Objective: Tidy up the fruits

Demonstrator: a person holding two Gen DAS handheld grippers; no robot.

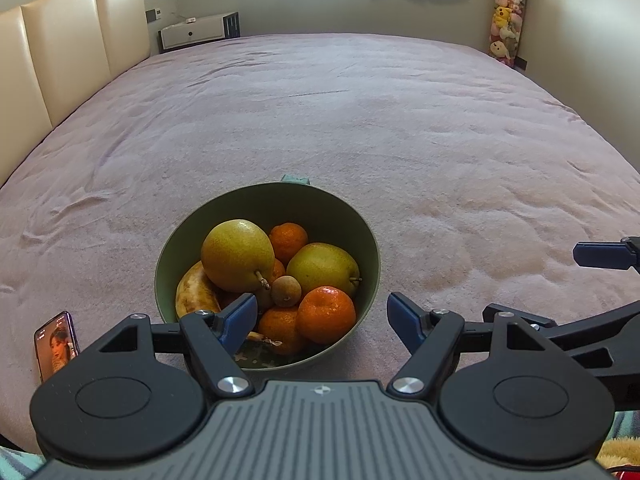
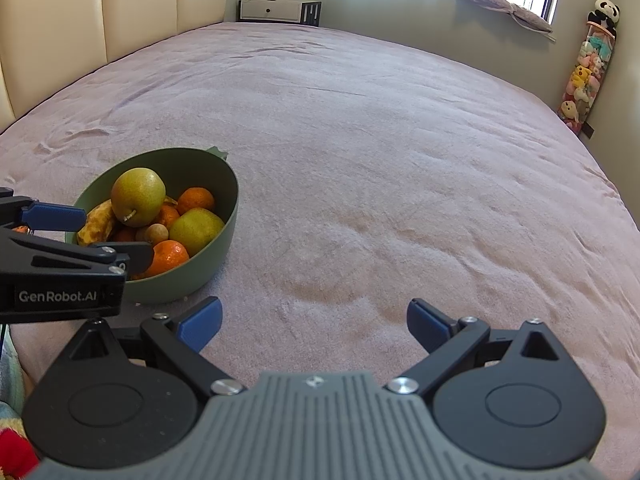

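Observation:
A green bowl [image 1: 362, 240] sits on the pink bedspread, full of fruit: two yellow-green pears [image 1: 236, 254], several mandarins [image 1: 326, 314], a spotted banana [image 1: 194, 292] and a small brown round fruit [image 1: 286, 290]. My left gripper [image 1: 322, 322] is open and empty just above the bowl's near rim. The bowl [image 2: 216, 248] also shows at the left of the right wrist view, with the left gripper [image 2: 100, 234] in front of it. My right gripper [image 2: 314, 326] is open and empty over bare bedspread, to the right of the bowl.
A phone [image 1: 56, 346] with a lit screen lies on the bed left of the bowl. A cream padded headboard [image 1: 60, 52] runs along the left. A white nightstand [image 1: 198, 32] and a column of plush toys [image 1: 506, 20] stand at the far wall.

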